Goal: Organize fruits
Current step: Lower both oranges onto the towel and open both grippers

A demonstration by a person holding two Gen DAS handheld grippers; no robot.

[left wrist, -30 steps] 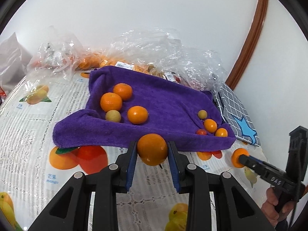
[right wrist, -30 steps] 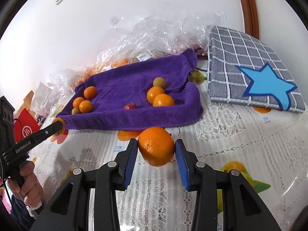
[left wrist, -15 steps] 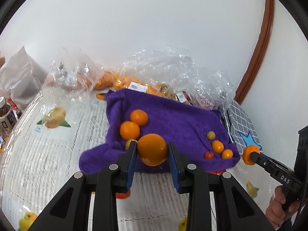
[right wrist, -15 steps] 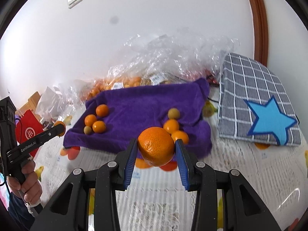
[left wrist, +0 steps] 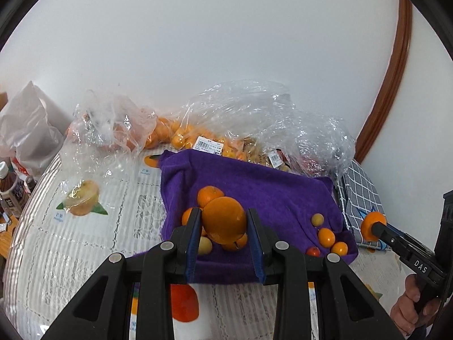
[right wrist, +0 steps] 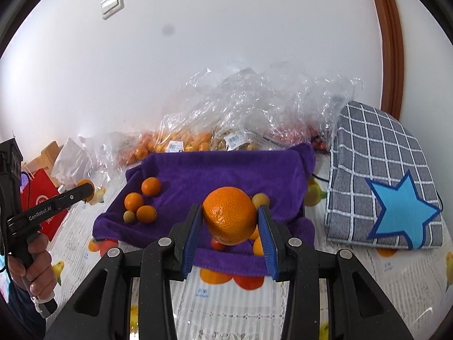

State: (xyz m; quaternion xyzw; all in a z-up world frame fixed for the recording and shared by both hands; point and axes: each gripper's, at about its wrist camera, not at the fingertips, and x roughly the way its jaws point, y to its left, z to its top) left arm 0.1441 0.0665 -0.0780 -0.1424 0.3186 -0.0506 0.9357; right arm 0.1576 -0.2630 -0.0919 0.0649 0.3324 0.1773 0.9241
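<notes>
My left gripper is shut on an orange and holds it in the air in front of the purple towel. My right gripper is shut on a larger orange, also raised over the towel's near edge. On the towel a left group of oranges lies with a small pale fruit. A right group of small fruits lies near the towel's right corner, partly hidden behind my right orange.
Clear plastic bags of fruit stand behind the towel against the wall. A grey checked cloth with a blue star lies to the right. Bottles and a red bag stand at the far left. The fruit-print tablecloth covers the table.
Both grippers have risen and drawn back with their oranges still held, so the towel and bags sit lower and farther in both views.
</notes>
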